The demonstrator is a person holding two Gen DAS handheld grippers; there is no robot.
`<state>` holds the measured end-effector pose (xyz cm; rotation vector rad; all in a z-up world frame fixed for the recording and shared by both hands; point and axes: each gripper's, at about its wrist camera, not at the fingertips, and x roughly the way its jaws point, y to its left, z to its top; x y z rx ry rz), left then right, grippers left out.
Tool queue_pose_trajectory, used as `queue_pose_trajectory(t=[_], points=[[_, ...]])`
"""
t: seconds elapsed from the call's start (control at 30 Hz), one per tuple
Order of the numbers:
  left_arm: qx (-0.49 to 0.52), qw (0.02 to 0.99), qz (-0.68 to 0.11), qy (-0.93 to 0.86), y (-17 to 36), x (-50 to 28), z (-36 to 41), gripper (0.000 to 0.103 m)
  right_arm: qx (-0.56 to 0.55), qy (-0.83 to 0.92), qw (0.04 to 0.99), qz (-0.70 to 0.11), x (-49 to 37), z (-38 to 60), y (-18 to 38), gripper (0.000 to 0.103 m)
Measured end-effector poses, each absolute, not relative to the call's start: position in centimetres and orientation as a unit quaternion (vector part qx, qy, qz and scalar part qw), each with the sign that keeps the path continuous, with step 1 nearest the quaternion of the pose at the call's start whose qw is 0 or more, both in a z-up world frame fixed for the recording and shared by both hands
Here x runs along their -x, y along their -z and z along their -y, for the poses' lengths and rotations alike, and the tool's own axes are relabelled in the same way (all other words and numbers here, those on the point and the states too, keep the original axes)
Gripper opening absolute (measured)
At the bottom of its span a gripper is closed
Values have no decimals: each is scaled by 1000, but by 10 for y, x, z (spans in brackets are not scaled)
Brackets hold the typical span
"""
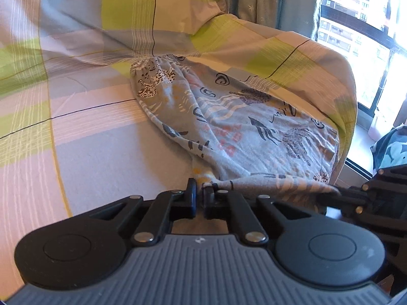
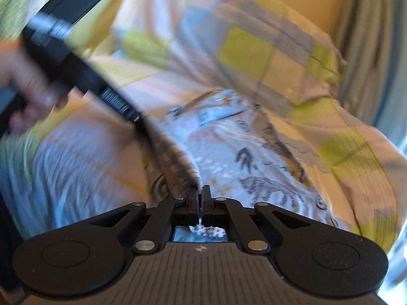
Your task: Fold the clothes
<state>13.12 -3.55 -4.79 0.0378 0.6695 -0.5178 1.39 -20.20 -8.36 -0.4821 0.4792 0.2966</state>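
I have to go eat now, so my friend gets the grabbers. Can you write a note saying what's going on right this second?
Left gripper: shut on the near hem of the grey cotton garment with animal and squiggle prints.
Right gripper: also shut on that garment's near edge, to the right of the left one; its view is motion-blurred.
The garment lies on the bed's pastel checked sheet, gathered elastic end away from you, far side against the matching rumpled checked duvet.
Done: both near corners gripped; the edge between them is pulled taut.
Left: no fold is visible yet, so probably carry the near edge toward the gathered end and finish folding.
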Motion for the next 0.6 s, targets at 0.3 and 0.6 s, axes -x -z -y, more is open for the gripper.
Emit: queue_pose_trajectory(t=[0.3,0.6], points=[[-8,912,-323,252,49,-133,36,3,300,-191,905,-232,-2,181,101,7],[-11,913,-320,252,50,-133,36,4,299,-190,905,-235,-2,179,102,33]])
